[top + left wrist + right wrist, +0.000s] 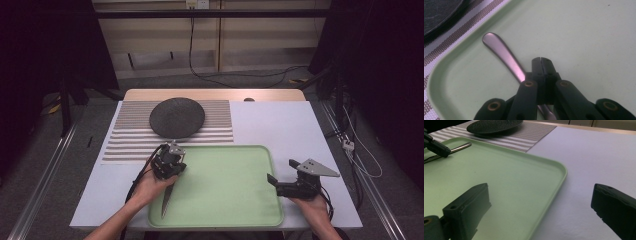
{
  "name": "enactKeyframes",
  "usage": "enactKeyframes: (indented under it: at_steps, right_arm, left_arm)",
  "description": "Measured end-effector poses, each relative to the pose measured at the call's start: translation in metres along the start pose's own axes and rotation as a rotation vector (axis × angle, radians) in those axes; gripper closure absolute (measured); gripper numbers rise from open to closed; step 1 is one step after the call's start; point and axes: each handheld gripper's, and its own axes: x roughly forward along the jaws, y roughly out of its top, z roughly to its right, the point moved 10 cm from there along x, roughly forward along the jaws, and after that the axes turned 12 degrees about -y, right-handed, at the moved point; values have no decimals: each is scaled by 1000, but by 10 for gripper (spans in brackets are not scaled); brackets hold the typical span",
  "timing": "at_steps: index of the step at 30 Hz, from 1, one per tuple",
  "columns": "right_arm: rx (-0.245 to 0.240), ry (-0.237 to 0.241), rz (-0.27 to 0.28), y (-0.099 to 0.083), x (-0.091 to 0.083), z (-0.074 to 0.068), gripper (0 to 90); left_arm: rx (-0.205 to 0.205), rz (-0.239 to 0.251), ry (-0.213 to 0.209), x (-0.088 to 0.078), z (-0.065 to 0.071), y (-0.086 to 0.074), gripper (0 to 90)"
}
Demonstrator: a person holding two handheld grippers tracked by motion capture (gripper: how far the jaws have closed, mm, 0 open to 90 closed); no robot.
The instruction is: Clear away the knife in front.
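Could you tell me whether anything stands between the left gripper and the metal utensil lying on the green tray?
Nothing visible does. The left gripper, jaws shut, is right at the utensil, whose handle runs beneath the jaws on the green tray.

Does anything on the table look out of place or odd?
Nothing stands out. A metal utensil lies flat in the pale green tray under the shut left gripper; the dark round plate sits squarely on the striped mat.
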Motion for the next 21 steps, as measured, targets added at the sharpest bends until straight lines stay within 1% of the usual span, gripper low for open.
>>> enactKeyframes:
  at_steps: [10,14,19,21]
  right_arm:
    - [-3,-2,-1,0,1,0,21]
    - [-2,-1,0,0,1,0,21]
    - [-6,-2,-2,0,1,0,21]
    - [-4,-1,-2,0,1,0,21]
  left_arm:
    - [-1,-17,11,-4,-4,-3,900]
    - [-11,-20,7,-6,-7,-6,900]
    - [-16,-21,15,-8,-9,-7,900]
    - [-24,-15,20,-8,-9,-7,900]
